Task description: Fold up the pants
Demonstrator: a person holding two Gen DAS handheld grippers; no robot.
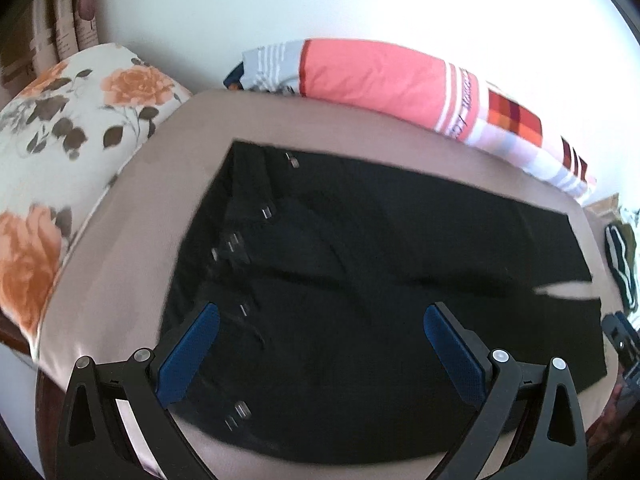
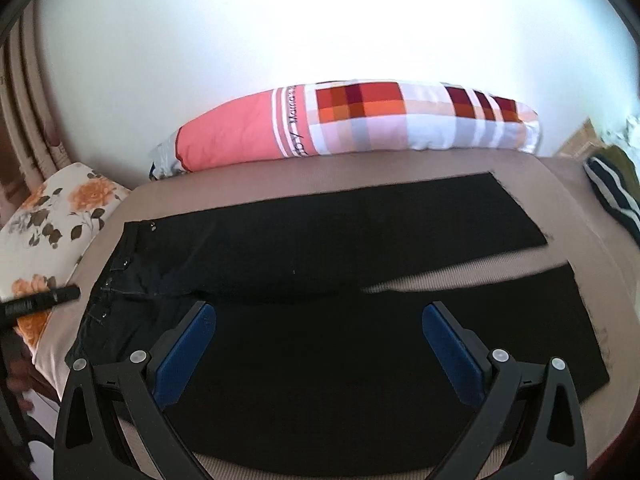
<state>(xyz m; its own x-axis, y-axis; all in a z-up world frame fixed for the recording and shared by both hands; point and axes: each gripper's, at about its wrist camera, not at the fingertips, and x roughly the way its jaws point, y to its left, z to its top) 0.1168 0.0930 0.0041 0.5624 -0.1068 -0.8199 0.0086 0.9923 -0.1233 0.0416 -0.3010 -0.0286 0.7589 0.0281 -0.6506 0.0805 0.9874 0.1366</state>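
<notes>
Black pants (image 1: 380, 264) lie flat on a beige surface (image 1: 132, 208), waistband to the left, both legs running right. In the right wrist view the pants (image 2: 320, 240) show both legs side by side with a narrow gap between them near the hems. My left gripper (image 1: 320, 316) is open and empty, hovering over the waist and hip area near the front edge. My right gripper (image 2: 320, 316) is open and empty, hovering over the near leg. The tip of the left gripper (image 2: 40, 300) shows at the left in the right wrist view.
A pink and checked pillow (image 2: 360, 120) lies along the back against a white wall. A floral pillow (image 1: 60, 140) sits at the left. A striped dark cloth (image 2: 612, 196) lies at the right edge. The beige surface ends close to both grippers at the front.
</notes>
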